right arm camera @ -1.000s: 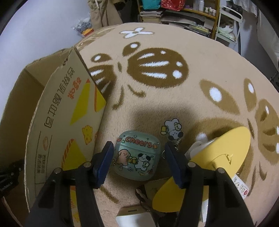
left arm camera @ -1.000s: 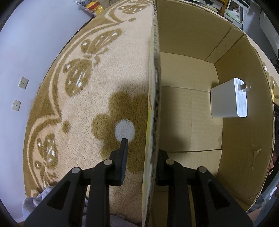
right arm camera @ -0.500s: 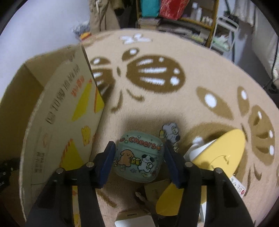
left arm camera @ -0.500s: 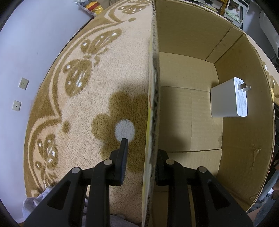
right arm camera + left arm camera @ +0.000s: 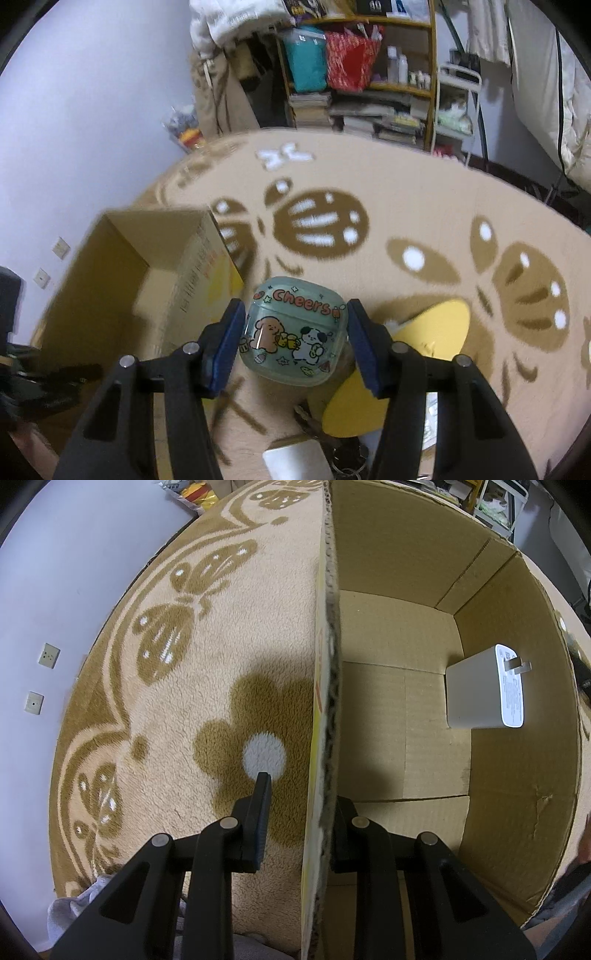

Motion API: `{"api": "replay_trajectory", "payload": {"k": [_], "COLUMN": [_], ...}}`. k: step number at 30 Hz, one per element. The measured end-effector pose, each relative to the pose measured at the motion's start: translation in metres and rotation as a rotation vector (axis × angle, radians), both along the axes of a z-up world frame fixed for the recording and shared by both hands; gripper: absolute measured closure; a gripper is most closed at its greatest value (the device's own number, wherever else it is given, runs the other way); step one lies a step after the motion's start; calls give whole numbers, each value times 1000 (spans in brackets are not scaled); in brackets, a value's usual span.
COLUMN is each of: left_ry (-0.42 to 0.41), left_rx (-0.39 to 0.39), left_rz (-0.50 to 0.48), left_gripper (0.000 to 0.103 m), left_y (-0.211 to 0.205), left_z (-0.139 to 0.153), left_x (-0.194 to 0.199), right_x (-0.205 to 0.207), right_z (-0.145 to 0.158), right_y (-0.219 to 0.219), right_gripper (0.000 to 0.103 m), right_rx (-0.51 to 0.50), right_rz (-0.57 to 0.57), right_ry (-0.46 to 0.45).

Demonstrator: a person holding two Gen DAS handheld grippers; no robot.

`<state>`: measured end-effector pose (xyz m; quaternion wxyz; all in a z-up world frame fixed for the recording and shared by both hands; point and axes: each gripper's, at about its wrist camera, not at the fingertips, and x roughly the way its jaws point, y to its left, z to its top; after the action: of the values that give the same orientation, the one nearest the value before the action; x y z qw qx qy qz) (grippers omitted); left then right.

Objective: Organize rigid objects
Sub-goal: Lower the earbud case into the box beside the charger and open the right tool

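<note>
Cardboard fills most of what we see at the left wrist: our left gripper [image 5: 295, 805] straddles the near wall of the cardboard box [image 5: 517, 775], one finger outside over the rug [image 5: 177, 716], the other inside, with the wall pinched between them. Inside the box, at about 2 o'clock, a white charger [image 5: 476, 690] stands against the far-right wall, prongs pointing right. At the right wrist, our right gripper [image 5: 293, 332] is closed on the earbud case [image 5: 293, 332], a mint-green one printed "Cheers", held above the rug. The open box lies at 9 o'clock in that view. At 4 o'clock, a yellow oval piece [image 5: 417, 365] rests on the rug, and at 6 o'clock a white block [image 5: 295, 461] shows.
</note>
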<state>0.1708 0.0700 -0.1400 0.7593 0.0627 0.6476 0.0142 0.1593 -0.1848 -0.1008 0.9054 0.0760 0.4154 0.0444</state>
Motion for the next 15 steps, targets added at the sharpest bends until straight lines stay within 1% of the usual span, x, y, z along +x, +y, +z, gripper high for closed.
{"api": "replay_trajectory", "payload": {"k": [4,10,15], "left_ry": [0,0,0], "left_rx": [1,0,1], "left_rz": [-1,0,-1], "left_gripper": [79,79,79], "left_y": [0,0,-1], "left_z": [0,0,0], "left_x": [0,0,0], "right_x": [0,1,-6], "right_z": [27,59,72], "right_y": [3,29,53], "right_gripper": [43,43,43], "right_rx": [33,61,96], "right_rz": [28,100,166], "right_ry": [-60,-129,-168]}}
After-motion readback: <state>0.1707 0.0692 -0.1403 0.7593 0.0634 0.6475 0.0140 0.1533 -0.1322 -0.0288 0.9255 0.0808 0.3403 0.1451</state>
